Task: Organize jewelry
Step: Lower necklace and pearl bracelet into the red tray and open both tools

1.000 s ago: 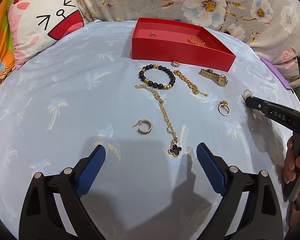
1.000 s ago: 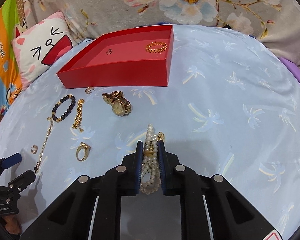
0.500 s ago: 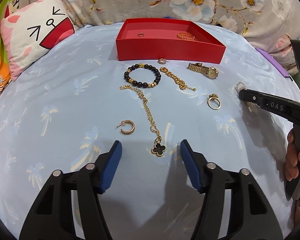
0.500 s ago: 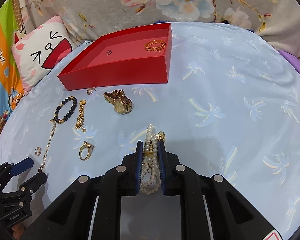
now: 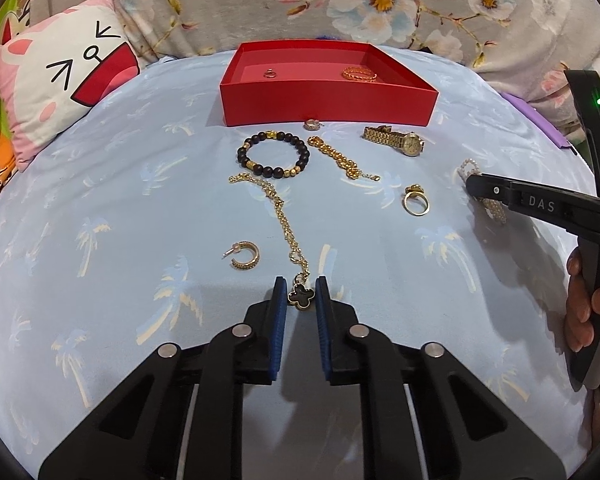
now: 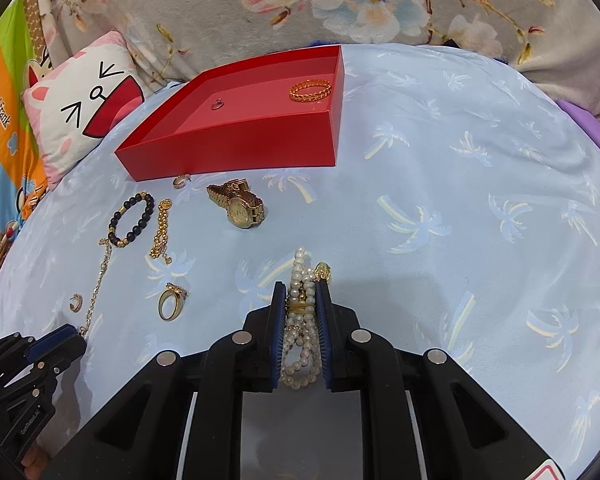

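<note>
Closing my left gripper (image 5: pixel 301 298) on the clover pendant (image 5: pixel 300 297), I keep the jaws narrow with small gaps either side; its chain (image 5: pixel 283 216) trails far. My right gripper (image 6: pixel 301 312) clamps the pearls (image 6: pixel 300 320) mid-strand so the loops hang free for carrying to the red box (image 6: pixel 236 148), far left.

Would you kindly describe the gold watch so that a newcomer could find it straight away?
Start at the red tray on the blue palm-print bedspread. Just in front of its right front corner lies the gold watch, apart from the tray. Among the loose gold pieces nearby, it alone has a round dial and a flat link band.
</note>
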Demonstrator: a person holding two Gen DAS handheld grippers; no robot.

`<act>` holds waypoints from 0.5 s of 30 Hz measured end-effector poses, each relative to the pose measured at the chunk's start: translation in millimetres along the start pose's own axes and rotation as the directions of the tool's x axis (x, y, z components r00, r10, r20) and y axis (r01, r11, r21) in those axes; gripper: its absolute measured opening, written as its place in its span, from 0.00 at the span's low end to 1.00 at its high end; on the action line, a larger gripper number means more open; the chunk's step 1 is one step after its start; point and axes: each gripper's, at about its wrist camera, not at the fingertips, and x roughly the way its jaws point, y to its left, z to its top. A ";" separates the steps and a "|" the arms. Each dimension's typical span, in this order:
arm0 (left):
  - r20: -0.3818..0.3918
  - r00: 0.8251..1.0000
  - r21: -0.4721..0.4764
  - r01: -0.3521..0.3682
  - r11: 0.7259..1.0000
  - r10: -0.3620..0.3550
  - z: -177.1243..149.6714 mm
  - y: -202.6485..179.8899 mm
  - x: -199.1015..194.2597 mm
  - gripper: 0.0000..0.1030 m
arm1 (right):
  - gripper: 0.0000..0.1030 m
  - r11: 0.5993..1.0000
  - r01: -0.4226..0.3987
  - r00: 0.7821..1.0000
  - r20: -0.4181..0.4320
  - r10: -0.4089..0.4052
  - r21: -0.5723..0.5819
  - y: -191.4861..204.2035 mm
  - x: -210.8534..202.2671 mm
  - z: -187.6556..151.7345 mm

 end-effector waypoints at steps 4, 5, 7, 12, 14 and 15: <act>-0.003 1.000 -0.013 0.026 1.000 -0.026 0.4 1.7 -0.7 0.13 | 0.13 1.000 0.000 1.000 0.000 0.000 0.000 -0.3 0.1 0.2; -0.005 0.999 -0.019 0.038 0.999 -0.038 0.5 2.5 -1.3 0.13 | 0.13 1.000 0.000 1.000 -0.001 0.000 0.000 -0.5 0.4 0.2; -0.005 0.998 -0.032 0.057 0.998 -0.057 1.6 4.3 -3.5 0.13 | 0.13 1.000 0.000 1.000 0.001 0.000 0.002 -0.8 0.0 0.3; 0.031 0.997 -0.045 0.078 0.996 -0.076 12.8 8.5 -18.3 0.13 | 0.13 1.000 -0.018 0.999 0.027 0.018 0.006 -0.7 -8.3 2.1; 0.054 0.995 -0.043 0.083 0.996 -0.081 21.8 10.7 -26.3 0.13 | 0.13 1.000 -0.026 0.999 0.043 0.026 0.004 0.4 -14.5 4.2; 0.065 0.995 -0.040 0.082 0.996 -0.080 26.5 11.6 -29.8 0.13 | 0.13 1.000 -0.029 0.998 0.051 0.029 0.001 1.7 -17.8 5.5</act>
